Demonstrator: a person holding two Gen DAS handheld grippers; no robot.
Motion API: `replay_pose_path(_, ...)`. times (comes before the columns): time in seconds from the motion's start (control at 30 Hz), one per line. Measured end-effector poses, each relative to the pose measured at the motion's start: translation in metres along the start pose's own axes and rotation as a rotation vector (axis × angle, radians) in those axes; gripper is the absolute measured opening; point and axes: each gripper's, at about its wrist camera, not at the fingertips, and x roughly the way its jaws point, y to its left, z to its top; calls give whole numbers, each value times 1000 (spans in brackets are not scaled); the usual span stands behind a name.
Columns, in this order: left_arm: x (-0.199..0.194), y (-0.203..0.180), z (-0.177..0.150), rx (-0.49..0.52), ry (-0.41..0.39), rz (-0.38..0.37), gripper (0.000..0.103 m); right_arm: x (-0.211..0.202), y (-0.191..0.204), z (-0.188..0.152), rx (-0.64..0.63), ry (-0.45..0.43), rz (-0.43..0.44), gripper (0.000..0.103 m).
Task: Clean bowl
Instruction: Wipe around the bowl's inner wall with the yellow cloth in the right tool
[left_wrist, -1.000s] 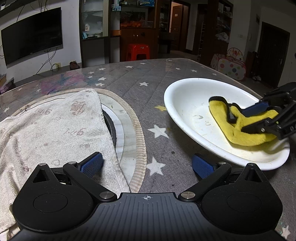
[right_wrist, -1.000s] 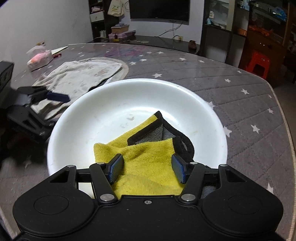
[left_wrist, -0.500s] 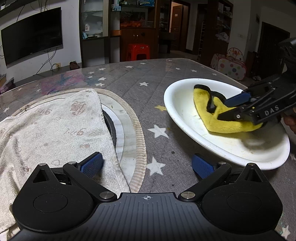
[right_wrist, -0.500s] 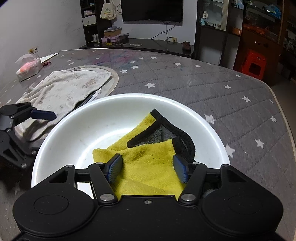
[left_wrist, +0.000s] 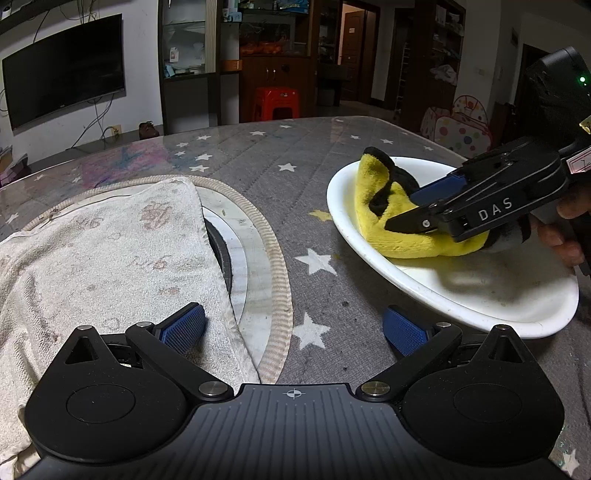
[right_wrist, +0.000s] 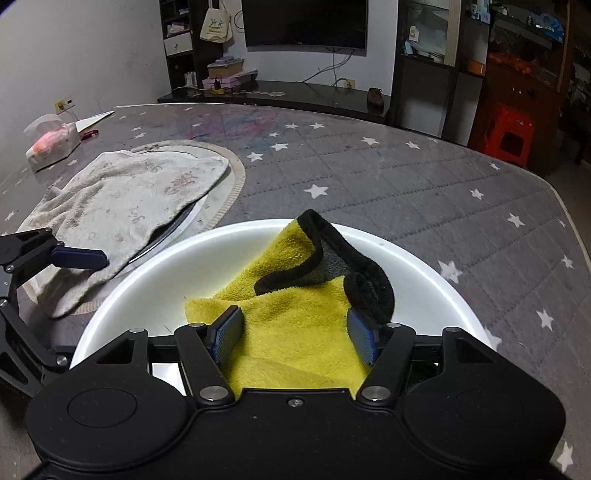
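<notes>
A wide white bowl (left_wrist: 480, 321) (right_wrist: 147, 273) sits on the grey star-patterned table. Inside it lies a yellow cloth (left_wrist: 373, 206) (right_wrist: 295, 310) with black trim, bunched up against the bowl's far rim. My right gripper (right_wrist: 295, 336) (left_wrist: 400, 210) is angled down into the bowl, and the cloth fills the gap between its blue pads. A hand holds that gripper at the right edge of the left wrist view. My left gripper (left_wrist: 293, 326) hovers open over the table beside the bowl with nothing between its fingers; its finger (right_wrist: 79, 258) shows at the left of the right wrist view.
A stained beige towel (left_wrist: 103, 258) (right_wrist: 129, 195) lies over a round mat (left_wrist: 277, 266) left of the bowl. A tissue pack (right_wrist: 51, 144) sits at the table's far left. The table edge runs close behind the bowl on the right.
The right gripper has slid across the bowl toward its far rim, dragging the yellow cloth, which now rides up against the rim. The left gripper has stayed still.
</notes>
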Motion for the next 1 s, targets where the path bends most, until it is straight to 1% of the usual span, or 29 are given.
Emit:
replay_pose_path(0.2,0,0,0,1,0,0,103,-3,4,-3,-11,0,18,67)
replay_pose_path(0.5,0,0,0,1,0,0,103,-20,18,-18,-83,15,67,67)
replay_pose_path(0.6,0,0,0,1,0,1,103,-29,20,-26,-112,20,77,64)
replay_pose_path(0.63,0,0,0,1,0,1,103,-32,21,-28,-121,22,80,62)
replay_pose_path(0.77,0,0,0,1,0,0,103,-40,15,-33,-126,24,71,54)
replay_pose_path(1.0,0,0,0,1,0,0,103,-45,0,-35,-148,27,-5,50)
